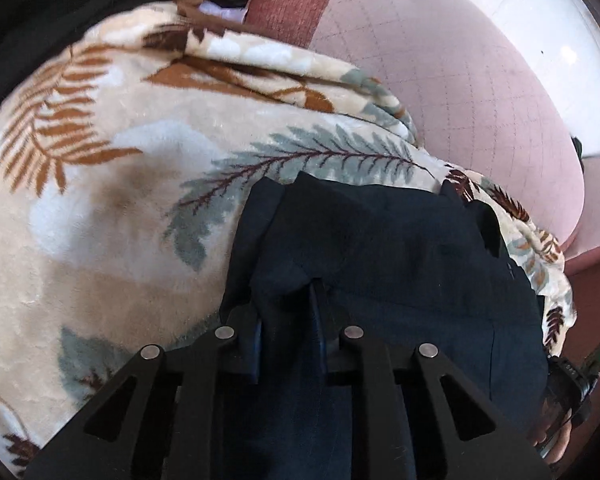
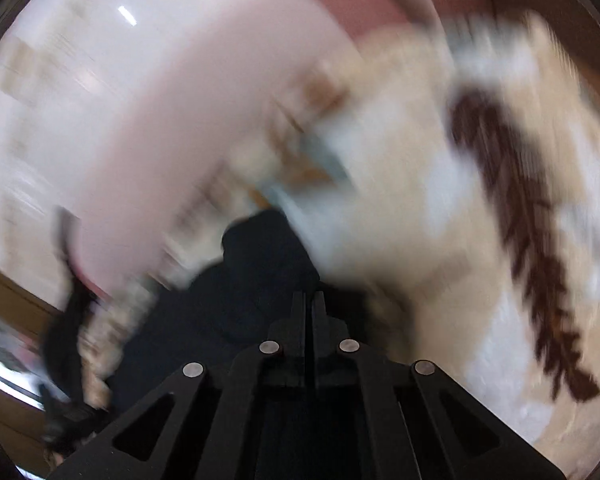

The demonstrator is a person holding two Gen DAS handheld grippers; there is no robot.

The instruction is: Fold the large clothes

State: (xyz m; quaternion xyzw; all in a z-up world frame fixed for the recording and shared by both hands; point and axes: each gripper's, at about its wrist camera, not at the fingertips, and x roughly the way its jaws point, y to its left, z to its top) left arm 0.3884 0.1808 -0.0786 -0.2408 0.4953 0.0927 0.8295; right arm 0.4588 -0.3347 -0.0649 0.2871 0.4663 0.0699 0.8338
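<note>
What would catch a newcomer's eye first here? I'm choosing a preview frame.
The leaf-print blanket fills most of the left wrist view, spread over a pink bed. A dark garment lies on the blanket at lower centre, with the left gripper pinching a fold of it. The right wrist view is badly blurred; the right gripper looks shut at the dark cloth.

In the left wrist view, a dark navy garment (image 1: 400, 248) filled the way ahead from the centre down to 6 o'clock. A plush leaf-print blanket (image 1: 120, 160) lay bunched from 8 to 12 o'clock, its folded ridge rising toward 1 o'clock. The pink quilted bed surface (image 1: 460, 80) lay bare from 1 to 3 o'clock. The right hand-held gripper (image 1: 572, 384) stood at 4 o'clock. The right wrist view was blurred; the blanket covered 1 to 5 o'clock.
</note>
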